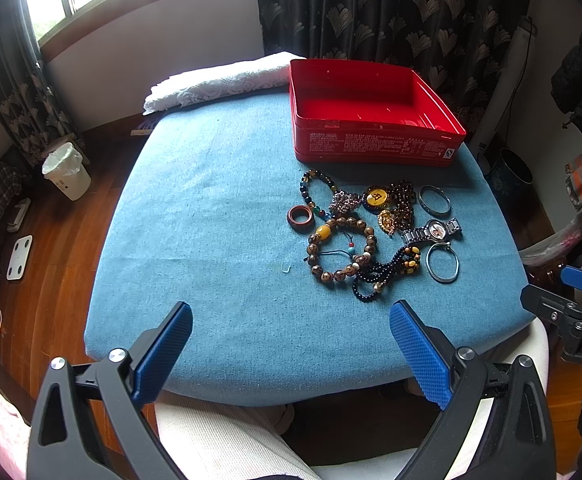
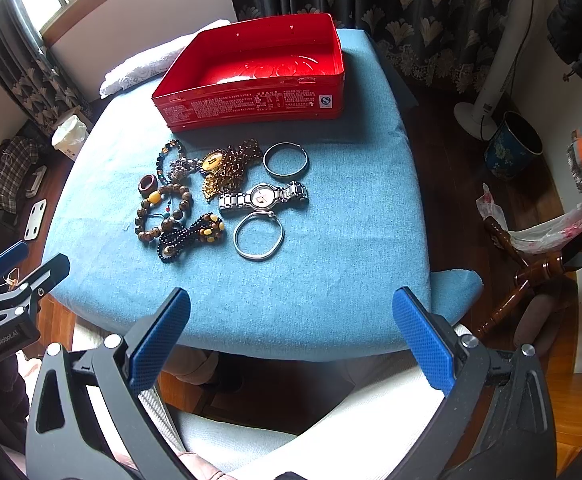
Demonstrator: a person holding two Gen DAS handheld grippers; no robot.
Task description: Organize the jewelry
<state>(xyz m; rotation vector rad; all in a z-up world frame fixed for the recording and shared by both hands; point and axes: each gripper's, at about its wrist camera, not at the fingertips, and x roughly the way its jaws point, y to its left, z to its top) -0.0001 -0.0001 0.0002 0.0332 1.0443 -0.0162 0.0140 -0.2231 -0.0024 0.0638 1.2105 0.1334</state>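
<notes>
A pile of jewelry lies on the blue tablecloth (image 1: pixel 211 208) in front of an empty red tin box (image 1: pixel 371 136); the box also shows in the right wrist view (image 2: pixel 251 108). The pile holds a brown bead bracelet (image 1: pixel 341 254), a silver watch (image 2: pixel 263 197), two silver bangles (image 2: pixel 286 159) (image 2: pixel 258 235), a dark bead strand (image 2: pixel 191 236), a brown ring (image 1: pixel 301 219) and a gold pendant (image 1: pixel 377 199). My left gripper (image 1: pixel 291 316) is open and empty at the table's near edge. My right gripper (image 2: pixel 291 300) is open and empty, also near the front edge.
A folded white lace cloth (image 1: pixel 215 82) lies at the table's far left. A white bin (image 1: pixel 67 172) and a scale (image 1: pixel 19 258) stand on the wood floor at left. A fan (image 2: pixel 487 104) and blue bucket (image 2: pixel 511 148) stand at right. Dark curtains hang behind.
</notes>
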